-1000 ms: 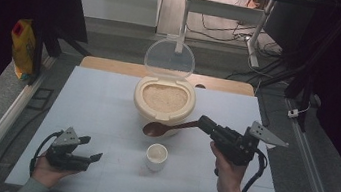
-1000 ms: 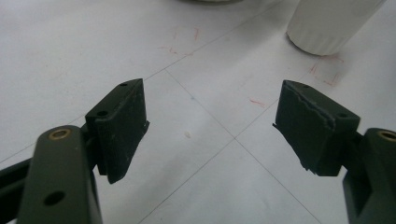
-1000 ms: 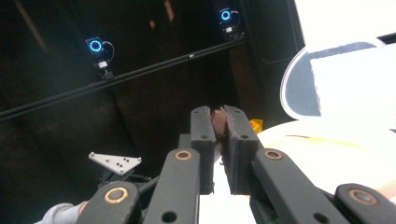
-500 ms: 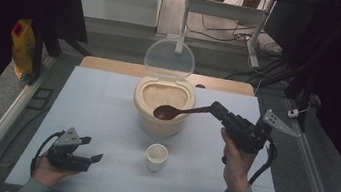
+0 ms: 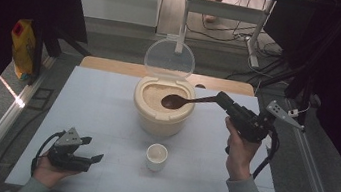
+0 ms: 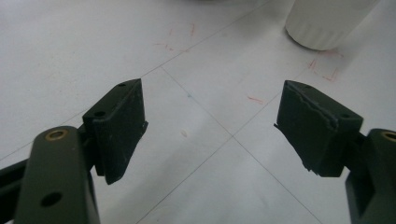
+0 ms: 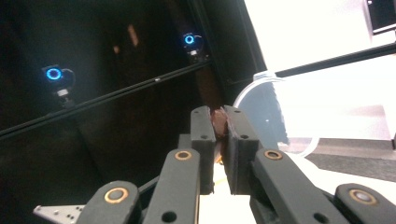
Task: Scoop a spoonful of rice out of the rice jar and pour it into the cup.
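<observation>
The right tool (image 5: 223, 101), clamped on the handle of a brown spoon (image 5: 178, 101), has carried the spoon up from bench level beside the cup (image 5: 156, 156) and now holds its bowl over the open rice tub (image 5: 163, 106), whose clear lid (image 5: 169, 59) stands tipped back. In the right gripper view the jaws pinch the handle end (image 7: 218, 116) tightly. Whether the spoon bowl is loaded cannot be told. The shift suggests a scooping cycle between tub and cup, with the next dip about to begin. The left tool (image 5: 91, 159) has stayed resting on the bench (image 5: 98, 96) at the near left, jaws spread wide and empty, the cup just ahead of it.
</observation>
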The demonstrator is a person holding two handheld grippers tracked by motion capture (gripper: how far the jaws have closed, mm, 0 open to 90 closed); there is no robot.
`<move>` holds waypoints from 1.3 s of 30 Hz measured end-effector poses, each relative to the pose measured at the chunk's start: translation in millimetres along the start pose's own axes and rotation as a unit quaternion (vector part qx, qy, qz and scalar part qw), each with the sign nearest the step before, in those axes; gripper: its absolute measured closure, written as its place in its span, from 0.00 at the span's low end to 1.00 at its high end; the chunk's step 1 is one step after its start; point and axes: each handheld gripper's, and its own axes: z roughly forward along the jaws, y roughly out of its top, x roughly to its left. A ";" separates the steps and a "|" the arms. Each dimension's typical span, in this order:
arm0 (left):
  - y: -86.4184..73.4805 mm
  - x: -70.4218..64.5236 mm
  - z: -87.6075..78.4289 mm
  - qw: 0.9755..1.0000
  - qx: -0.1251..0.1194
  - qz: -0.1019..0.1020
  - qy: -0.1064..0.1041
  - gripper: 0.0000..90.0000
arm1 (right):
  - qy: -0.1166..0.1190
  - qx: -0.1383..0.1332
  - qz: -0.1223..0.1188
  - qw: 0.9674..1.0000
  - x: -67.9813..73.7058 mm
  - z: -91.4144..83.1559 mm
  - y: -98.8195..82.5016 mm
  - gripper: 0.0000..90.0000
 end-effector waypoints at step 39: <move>1.8 3.1 5.1 1.000 0.004 -0.007 -0.005 0.25 | -0.144 0.091 -0.124 0.978 -9.2 45.3 13.5 0.92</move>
